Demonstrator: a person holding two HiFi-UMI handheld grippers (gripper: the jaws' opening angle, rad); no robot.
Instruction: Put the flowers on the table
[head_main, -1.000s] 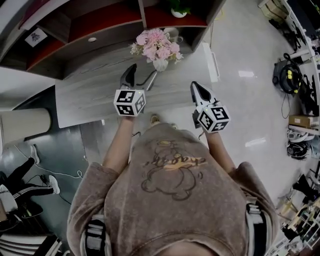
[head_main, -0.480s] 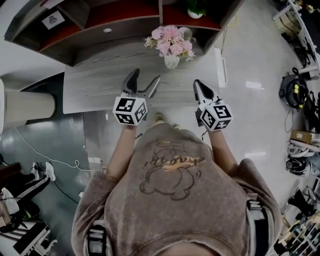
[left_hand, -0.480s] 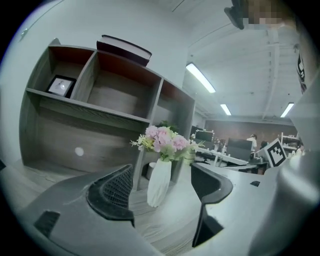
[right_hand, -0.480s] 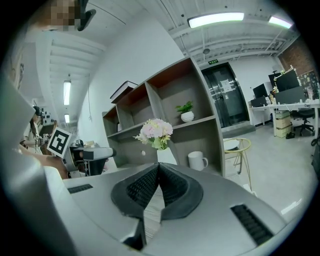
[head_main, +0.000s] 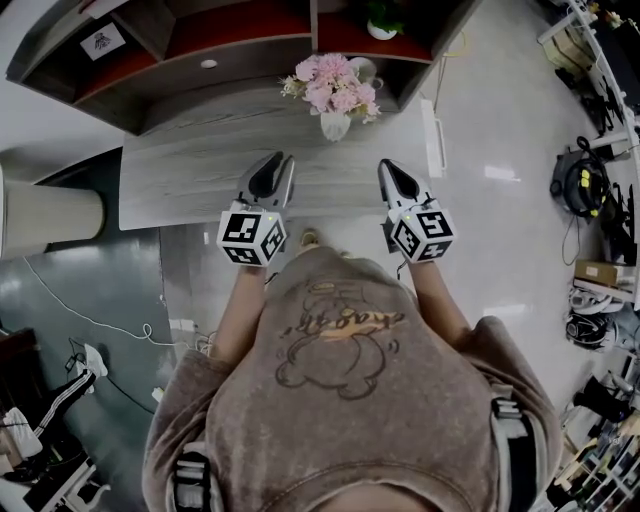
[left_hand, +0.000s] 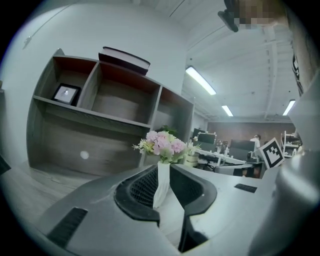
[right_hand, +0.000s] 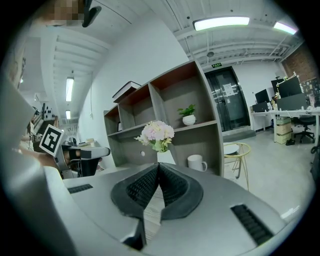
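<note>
Left gripper (head_main: 275, 163) drawn back from the pink flowers (head_main: 333, 85), jaws just narrowed to an empty slit.
Right gripper (head_main: 388, 170) jaws meet; flowers stand in their white vase (head_main: 335, 126) on the table (head_main: 190, 170).

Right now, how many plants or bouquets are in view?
2. The pink flowers stand in a white vase on the table, near its back edge. A small green potted plant sits in a shelf compartment behind them. Others may be hidden.
</note>
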